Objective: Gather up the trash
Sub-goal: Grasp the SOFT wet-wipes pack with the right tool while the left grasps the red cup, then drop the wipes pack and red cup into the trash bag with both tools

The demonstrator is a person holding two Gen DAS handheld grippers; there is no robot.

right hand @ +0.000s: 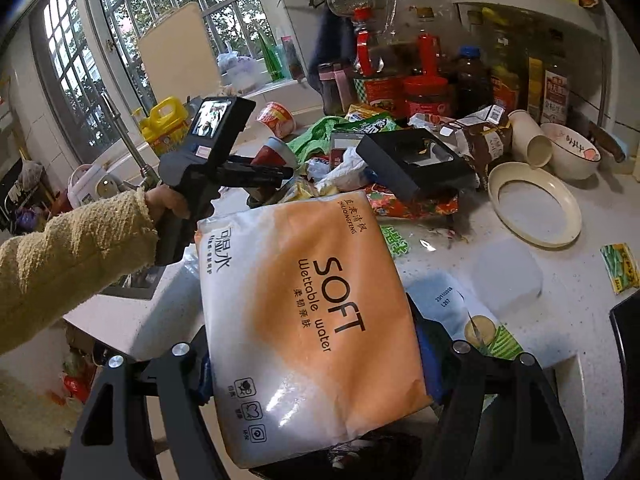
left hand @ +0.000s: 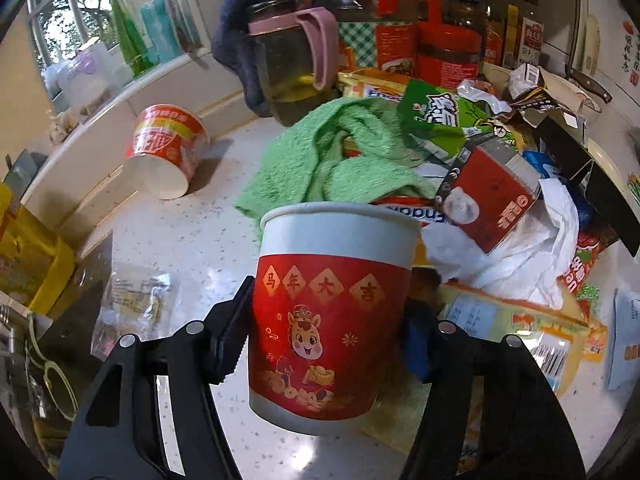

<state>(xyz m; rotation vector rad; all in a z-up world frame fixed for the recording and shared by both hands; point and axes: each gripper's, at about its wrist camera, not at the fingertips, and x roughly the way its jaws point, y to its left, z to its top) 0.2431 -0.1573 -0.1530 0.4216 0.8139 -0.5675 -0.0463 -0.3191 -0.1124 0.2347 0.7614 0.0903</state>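
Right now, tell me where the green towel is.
In the left wrist view the green towel lies crumpled on the counter just behind the red paper cup, in front of the pink-lidded jar.

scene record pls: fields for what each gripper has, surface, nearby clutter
left gripper: shut on red paper cup, cup upright
right gripper: shut on tissue pack, orange and white
surface: white speckled counter
loose trash: tipped noodle cup, green snack bag, red carton
other: green towel, glass jug, empty plate
person: yellow sleeve
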